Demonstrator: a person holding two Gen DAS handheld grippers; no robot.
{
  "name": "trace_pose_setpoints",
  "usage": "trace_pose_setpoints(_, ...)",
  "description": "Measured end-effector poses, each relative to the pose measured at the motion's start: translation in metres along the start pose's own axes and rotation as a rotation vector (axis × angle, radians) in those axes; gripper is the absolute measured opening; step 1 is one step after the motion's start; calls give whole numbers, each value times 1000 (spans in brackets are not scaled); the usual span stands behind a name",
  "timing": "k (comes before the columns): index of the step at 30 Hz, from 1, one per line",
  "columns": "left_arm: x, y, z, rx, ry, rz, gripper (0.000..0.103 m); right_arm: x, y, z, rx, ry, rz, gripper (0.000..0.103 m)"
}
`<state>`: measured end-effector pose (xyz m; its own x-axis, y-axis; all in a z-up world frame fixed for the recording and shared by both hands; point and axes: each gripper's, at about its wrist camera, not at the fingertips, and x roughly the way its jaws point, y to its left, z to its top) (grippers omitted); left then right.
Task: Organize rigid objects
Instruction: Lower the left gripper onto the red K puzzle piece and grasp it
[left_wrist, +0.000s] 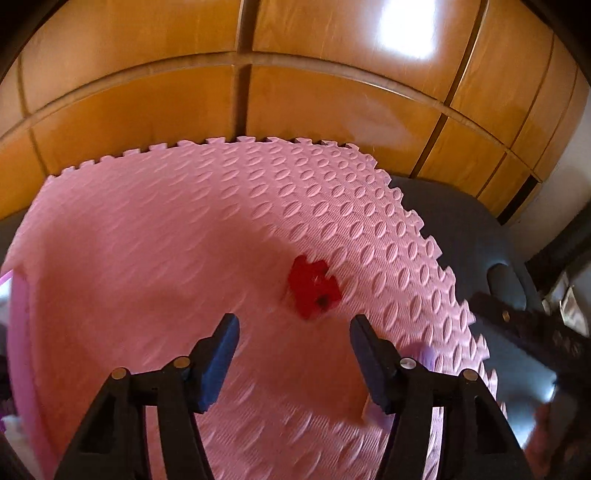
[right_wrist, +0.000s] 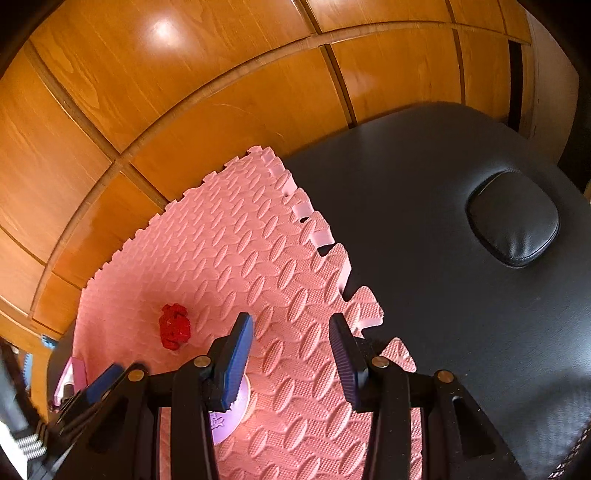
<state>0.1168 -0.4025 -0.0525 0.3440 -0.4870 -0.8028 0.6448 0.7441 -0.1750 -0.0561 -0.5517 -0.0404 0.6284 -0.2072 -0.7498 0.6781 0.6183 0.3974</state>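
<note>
Approaching the red toy piece (left_wrist: 314, 286) on the pink foam mat (left_wrist: 147, 240), the left gripper (left_wrist: 293, 328) is hovering spread and empty, piece just ahead of its fingertips; the right gripper (right_wrist: 291, 328) is idling released; next likely calling for closing in.

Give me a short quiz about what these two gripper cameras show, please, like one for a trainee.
1. True or false: the left gripper holds the red toy piece.
2. What does the red toy piece lie on: A) the pink foam mat, B) the black padded table, C) the wooden cabinet?
3. Fill in: the right gripper has its jaws ____.

Key: 1 false, it lies free ahead of the open jaws; 2 A; 3 open.
</note>
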Motion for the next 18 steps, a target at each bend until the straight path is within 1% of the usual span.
trace_pose_setpoints(8,43,-14,23,23,30,22,63,1,2,-1,7,14,24,43)
trace_pose_setpoints(9,52,-15,25,29,41,36,60,2,2,-1,5,15,25,43)
trace_pose_setpoints(10,53,-15,26,39,21,54,55,2,2,-1,4,16,24,43)
trace_pose_setpoints(11,53,-15,26,48,10,75,35,3,2,-2,1,17,20,43)
trace_pose_setpoints(12,52,-13,26,48,6,75,32,4,2,-2,0,20,17,43)
trace_pose_setpoints(14,47,-6,23,26,7,33,32,5,2,-2,0,26,17,43)
trace_pose_setpoints(18,30,6,1,31,-11,62,32,7,4,-2,-18,30,13,43)
